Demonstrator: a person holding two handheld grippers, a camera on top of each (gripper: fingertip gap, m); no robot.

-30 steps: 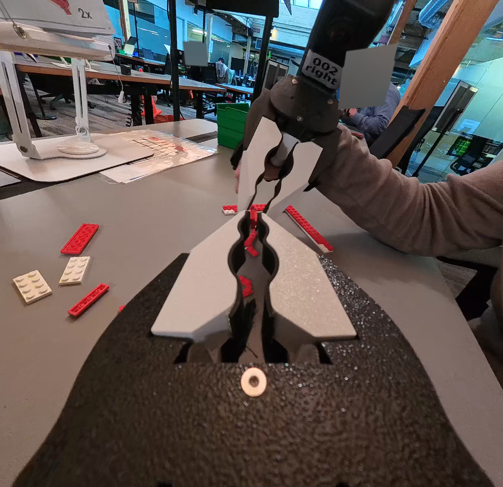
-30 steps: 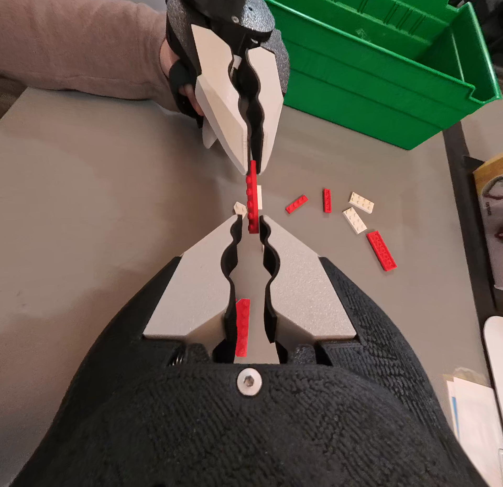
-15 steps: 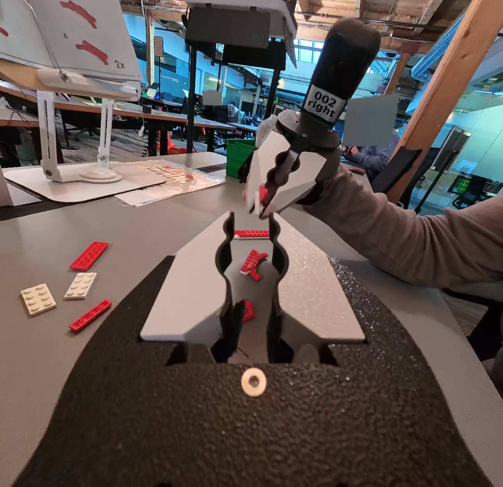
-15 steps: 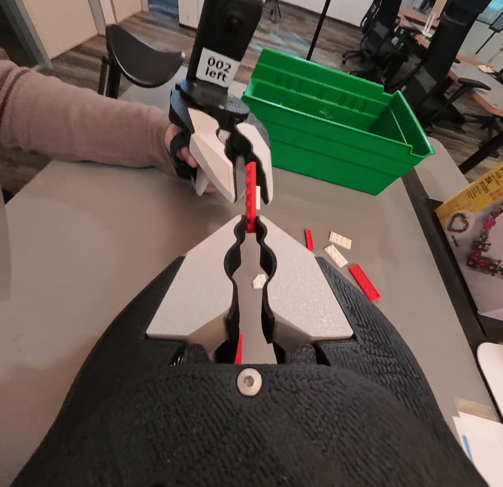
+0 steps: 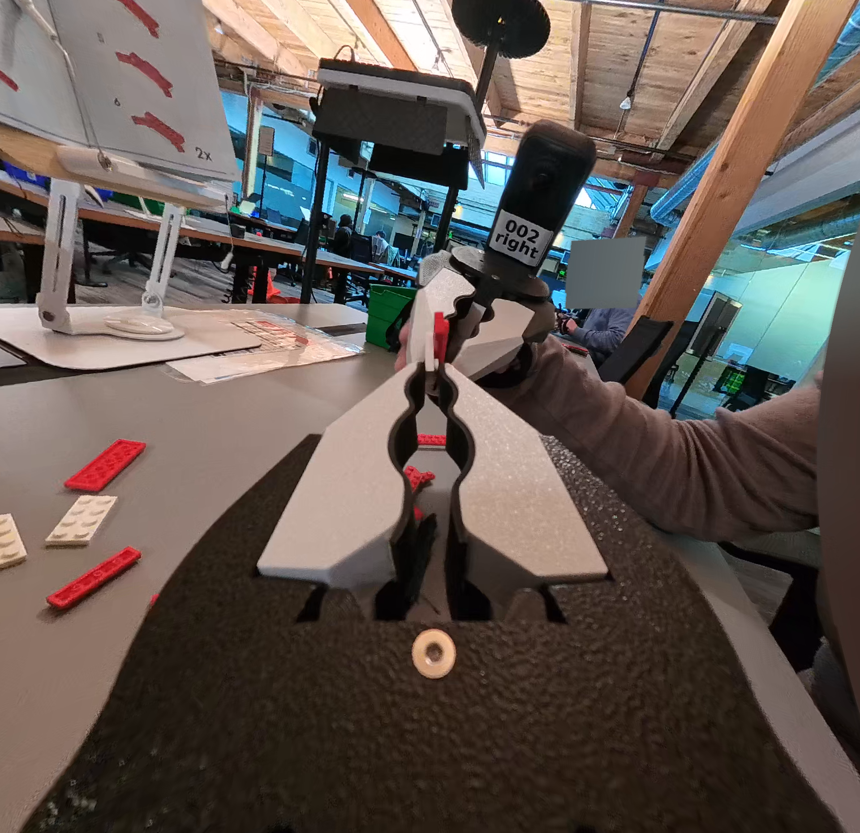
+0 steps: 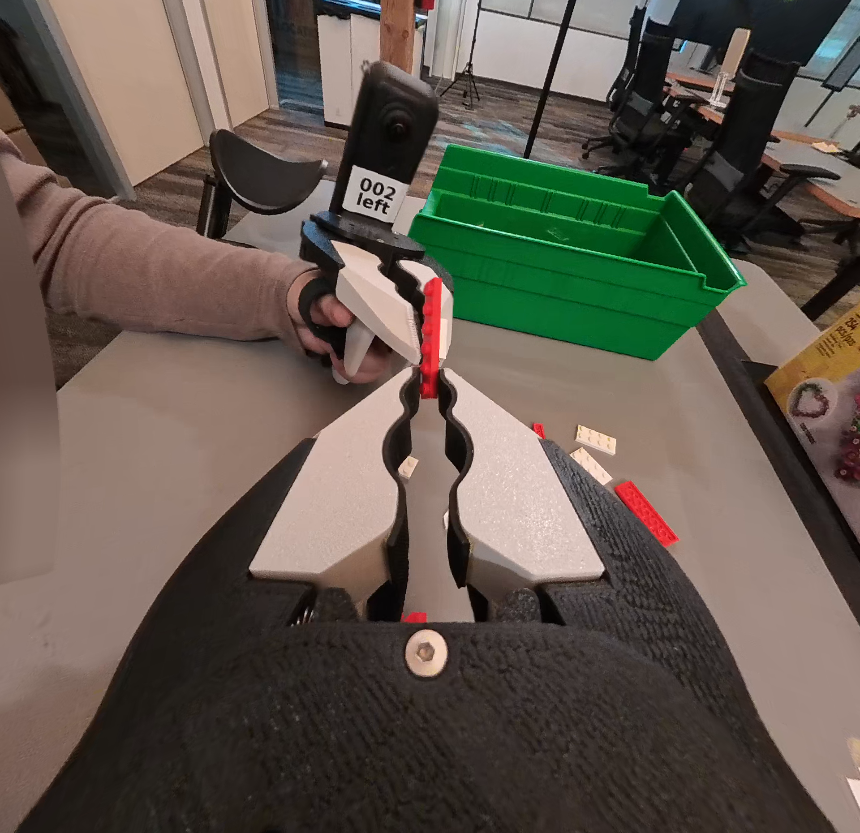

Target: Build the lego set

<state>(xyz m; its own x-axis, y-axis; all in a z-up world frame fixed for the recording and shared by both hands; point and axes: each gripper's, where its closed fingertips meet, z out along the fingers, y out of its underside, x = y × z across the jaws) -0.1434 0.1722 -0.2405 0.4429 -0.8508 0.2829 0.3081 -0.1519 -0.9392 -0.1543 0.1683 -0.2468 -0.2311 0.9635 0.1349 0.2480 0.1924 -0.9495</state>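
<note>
Red-white assembly: long red plate [image 6: 430, 336] with a white piece on its back, held upright in mid-air above the table [image 6: 186, 438].
Left gripper [image 5: 430, 375]: tips nearly closed, pinching the assembly's end at 12 o'clock.
Right gripper [image 6: 428, 375]: tips nearly closed, clamped on the other end at 12 o'clock.
Why: likely two-ended hold to press parts together or hand over.
Spare plates [image 6: 644, 513]: on table, 3 o'clock in right wrist view.
Green bin [image 6: 558, 261]: behind, 1 o'clock.

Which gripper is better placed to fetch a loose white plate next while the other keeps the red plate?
The right gripper, probably: it pinches only the red plate's lower end, and the white plates lie beside it; the left gripper flanks most of the plate's length.
</note>
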